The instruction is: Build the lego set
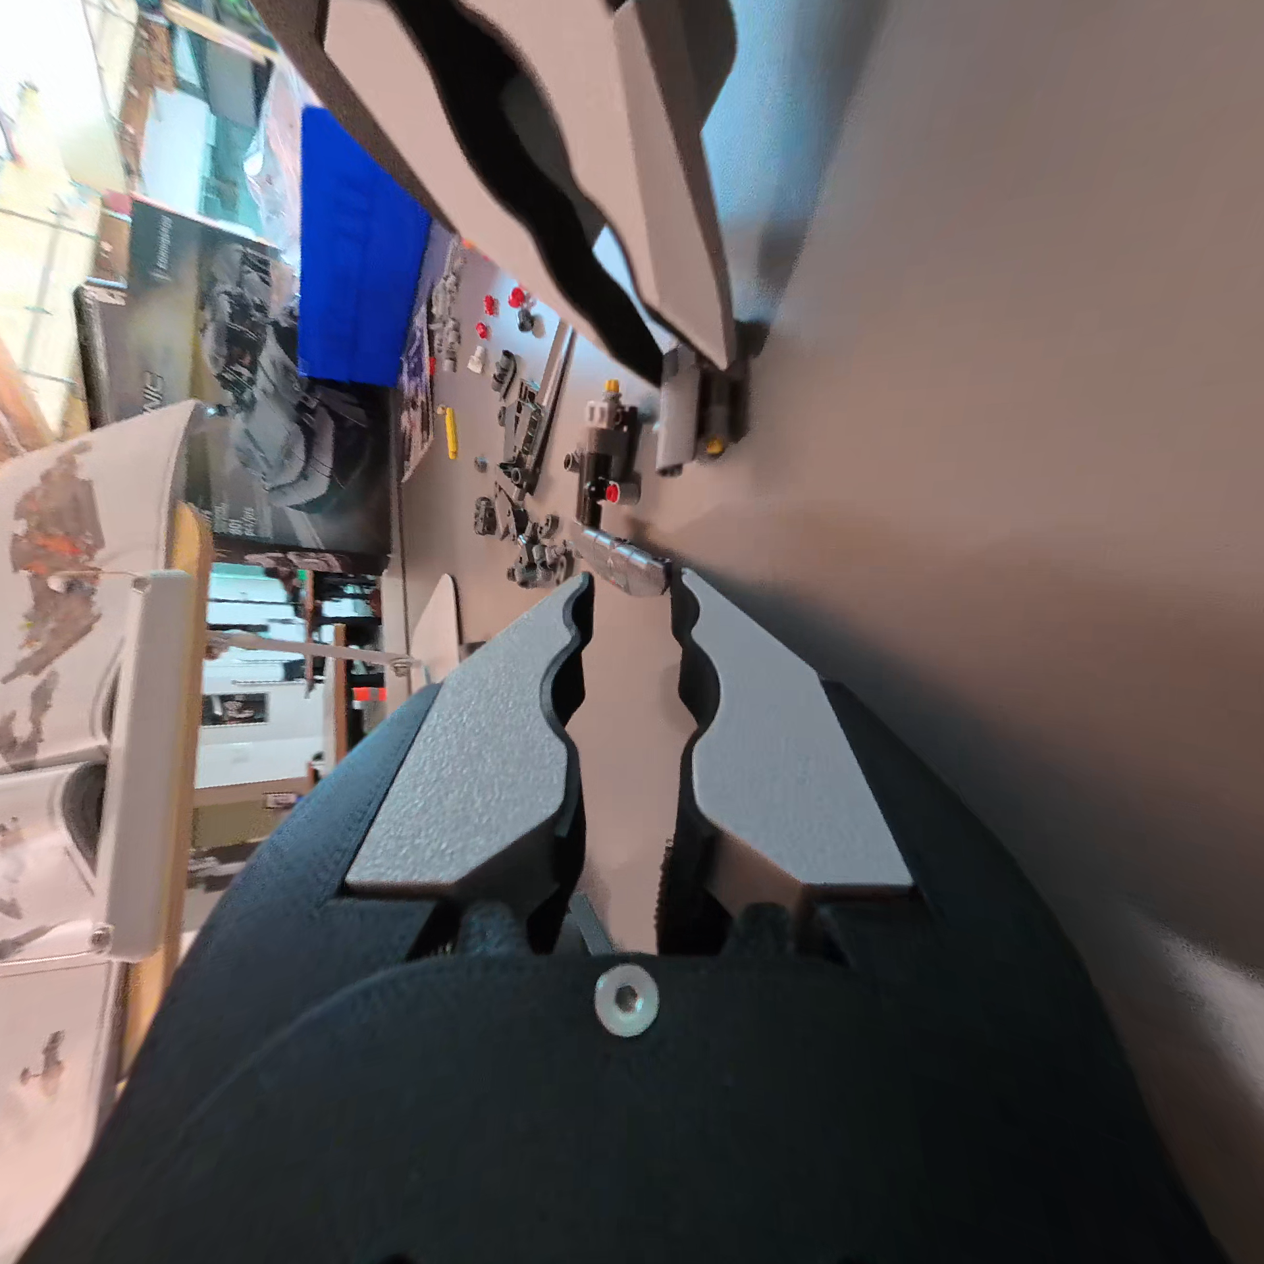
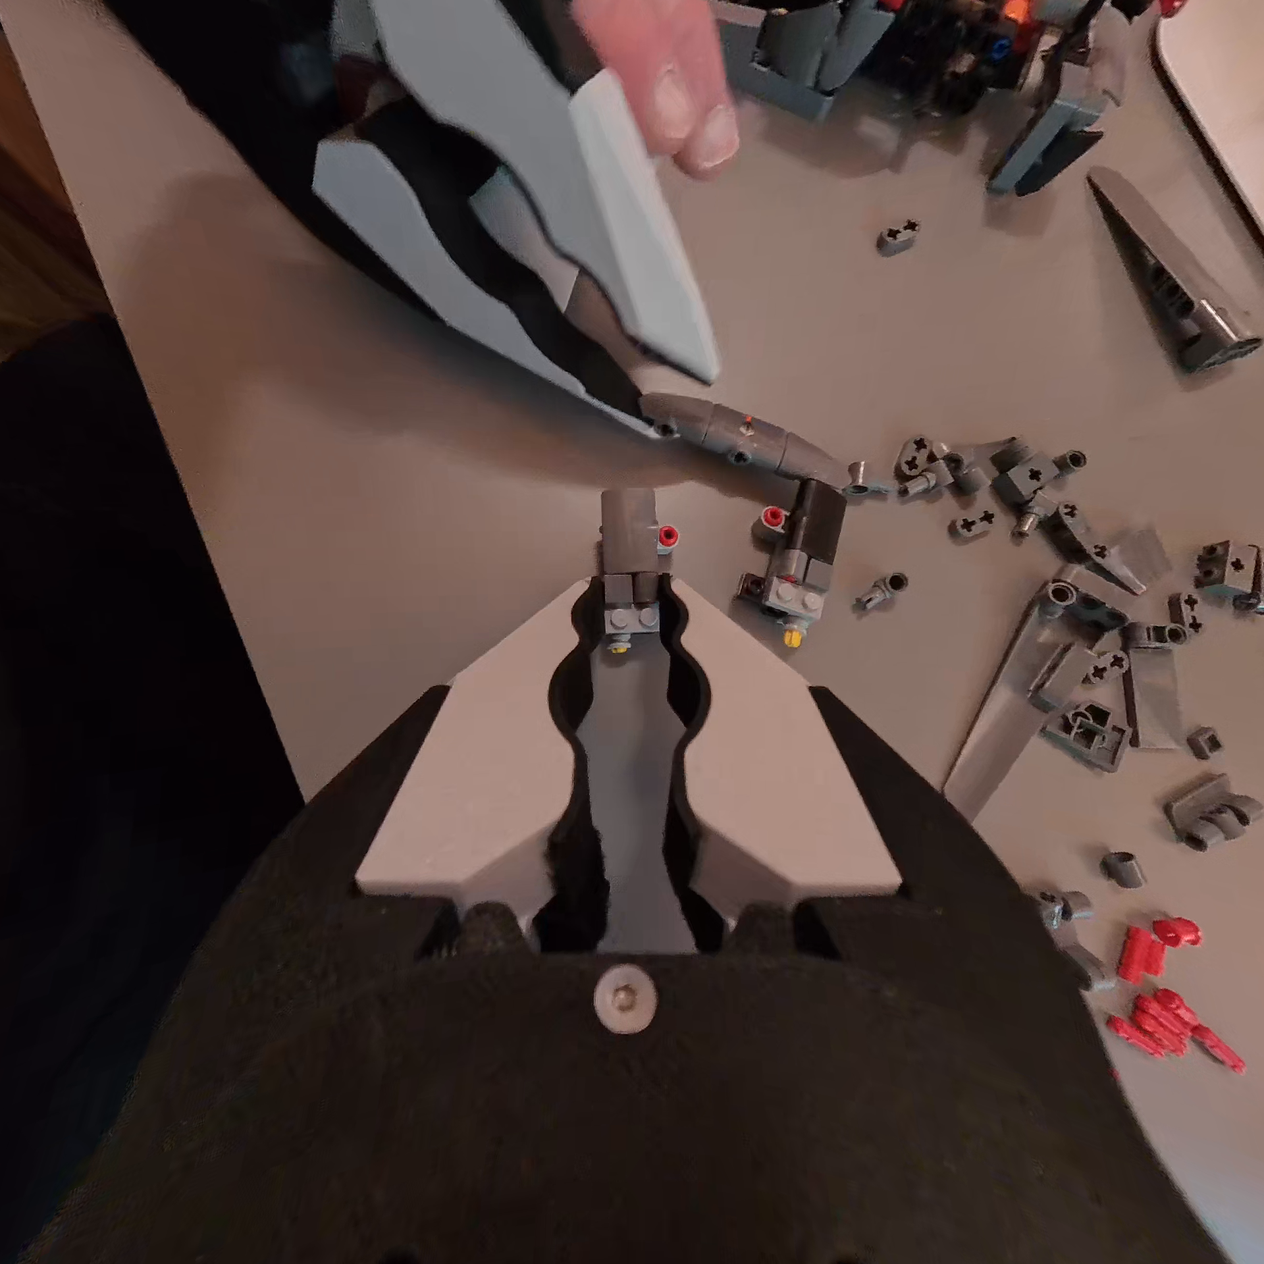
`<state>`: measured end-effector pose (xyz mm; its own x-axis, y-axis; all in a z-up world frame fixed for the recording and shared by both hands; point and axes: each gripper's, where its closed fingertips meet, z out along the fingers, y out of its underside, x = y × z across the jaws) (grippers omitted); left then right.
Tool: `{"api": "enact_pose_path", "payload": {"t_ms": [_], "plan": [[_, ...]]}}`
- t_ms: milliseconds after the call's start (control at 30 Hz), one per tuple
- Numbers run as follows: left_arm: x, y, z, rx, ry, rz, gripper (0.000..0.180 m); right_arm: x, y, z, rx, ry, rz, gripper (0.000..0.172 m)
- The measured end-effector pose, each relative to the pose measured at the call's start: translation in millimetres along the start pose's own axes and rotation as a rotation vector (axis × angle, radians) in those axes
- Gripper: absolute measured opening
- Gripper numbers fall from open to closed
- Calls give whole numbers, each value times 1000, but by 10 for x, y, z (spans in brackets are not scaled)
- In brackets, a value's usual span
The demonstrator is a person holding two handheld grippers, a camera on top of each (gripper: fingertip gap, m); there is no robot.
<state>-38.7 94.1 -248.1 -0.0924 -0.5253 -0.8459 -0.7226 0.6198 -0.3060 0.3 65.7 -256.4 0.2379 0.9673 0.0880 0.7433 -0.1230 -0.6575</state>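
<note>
Left wrist view, tilted sideways. Far left: blurred room and a dark printed box [image 1: 273, 383], then a blue sheet [image 1: 356, 253] in the upper middle. The table [image 1: 957, 342] fills the right half. Left gripper [image 1: 633, 581] in lower centre, jaws parted; a grey tapered brick rod [image 1: 622, 557] lies right at the fingertips, its near end touching the right-hand finger [image 1: 691, 602], while the left-hand finger stands clear of it, so not gripped. Above it, a dark brick assembly with a red pin [image 1: 605, 465], loose grey parts [image 1: 527, 479] to its left, red pins [image 1: 503, 311] higher.

Right wrist view. Left edge: dark area off the table. Upper left: the left gripper with a person's fingers [image 2: 677, 102] on it, tip at the rod's end [image 2: 739, 438]. Centre: right gripper [image 2: 633, 602], jaws clenched on a small grey brick assembly [image 2: 629, 547] with yellow and red pins, both pads pressing its sides. Right of it, a twin assembly [image 2: 800, 561], scattered grey pieces [image 2: 1094, 615], red pins [image 2: 1163, 992] lower right, a dark wedge panel [image 2: 1176, 287] upper right.
</note>
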Motion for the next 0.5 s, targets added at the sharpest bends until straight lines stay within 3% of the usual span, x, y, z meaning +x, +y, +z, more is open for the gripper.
{"api": "enact_pose_path", "payload": {"t_ms": [167, 500], "plan": [[42, 5, 58, -42, -16, 50, 7, 84, -60, 28, 53, 9, 86, 13], [-16, -38, 95, -93, -73, 130, 5, 110, -121, 10, 130, -75, 220, 13]]}}
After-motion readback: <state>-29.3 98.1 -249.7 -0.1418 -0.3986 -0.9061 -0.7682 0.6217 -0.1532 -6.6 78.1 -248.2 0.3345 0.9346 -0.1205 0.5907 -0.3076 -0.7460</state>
